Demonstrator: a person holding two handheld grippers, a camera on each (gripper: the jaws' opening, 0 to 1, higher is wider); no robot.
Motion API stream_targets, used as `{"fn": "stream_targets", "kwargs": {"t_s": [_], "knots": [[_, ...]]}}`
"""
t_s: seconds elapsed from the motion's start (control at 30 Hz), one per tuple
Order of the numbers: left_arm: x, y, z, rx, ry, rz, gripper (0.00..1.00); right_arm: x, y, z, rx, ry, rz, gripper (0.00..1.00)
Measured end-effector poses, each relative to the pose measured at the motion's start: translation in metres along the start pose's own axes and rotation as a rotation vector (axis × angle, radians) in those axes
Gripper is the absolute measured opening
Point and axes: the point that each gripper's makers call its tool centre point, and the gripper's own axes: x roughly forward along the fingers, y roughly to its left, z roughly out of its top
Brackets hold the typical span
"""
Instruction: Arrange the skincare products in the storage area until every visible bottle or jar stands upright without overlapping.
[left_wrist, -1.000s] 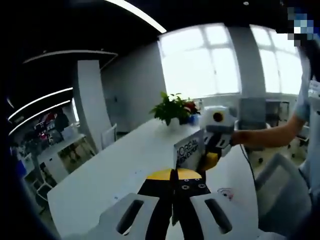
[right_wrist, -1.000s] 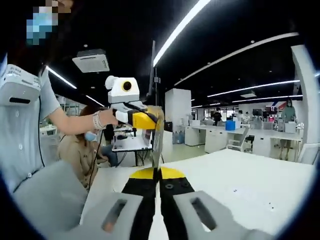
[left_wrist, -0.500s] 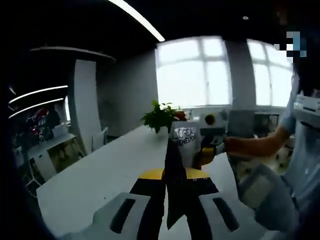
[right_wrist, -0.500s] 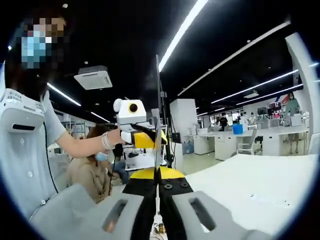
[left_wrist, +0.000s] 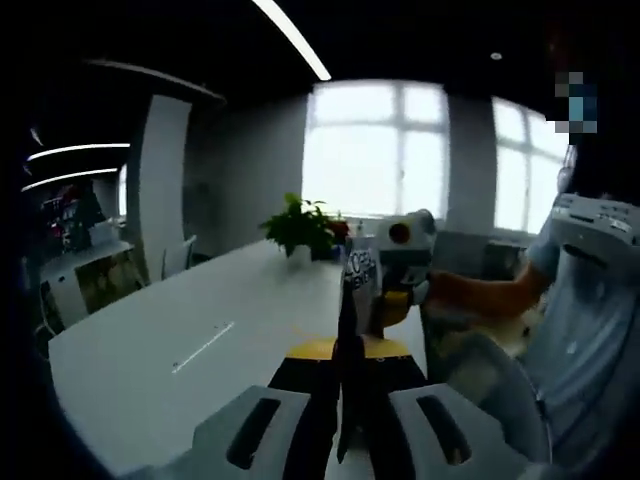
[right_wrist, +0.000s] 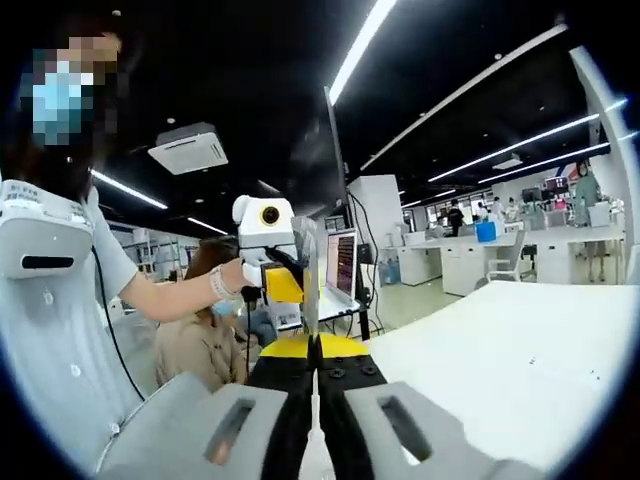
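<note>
A flat dark L'Oréal pack (left_wrist: 360, 272) with white lettering is held up in the air between both grippers, well above the white table (left_wrist: 150, 350). In the left gripper view my left gripper (left_wrist: 345, 352) is shut on its near end, and the pack rises edge-on from the jaws. My right gripper (left_wrist: 392, 298), with yellow jaws, clamps the far end. In the right gripper view the same pack (right_wrist: 307, 280) shows as a thin upright edge, with my right gripper (right_wrist: 315, 345) shut on it and the left gripper (right_wrist: 280, 285) holding the other end.
A potted plant (left_wrist: 300, 225) stands at the table's far end before bright windows. The long white table (right_wrist: 500, 350) stretches to the right. A monitor (right_wrist: 342, 265) and a seated person (right_wrist: 205, 340) are behind the pack. The person's arm (left_wrist: 480, 292) reaches in from the right.
Both views have swung with the hands. The pack has turned from showing its lettered face to nearly edge-on in the left gripper view. Both grippers keep their hold.
</note>
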Motion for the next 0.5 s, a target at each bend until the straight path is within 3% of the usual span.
{"fn": "stream_targets", "kwargs": {"t_s": [0.2, 0.37, 0.5], "knots": [[-0.016, -0.015, -0.008, -0.005, -0.008, 0.029, 0.00, 0.011, 0.018, -0.007, 0.017, 0.025, 0.009, 0.01], [-0.029, -0.024, -0.023, -0.103, 0.017, 0.043, 0.00, 0.020, 0.030, -0.019, 0.007, 0.058, 0.010, 0.01], [-0.037, -0.028, -0.038, -0.141, 0.044, 0.050, 0.00, 0.027, 0.030, -0.038, -0.076, 0.143, -0.052, 0.06]]}}
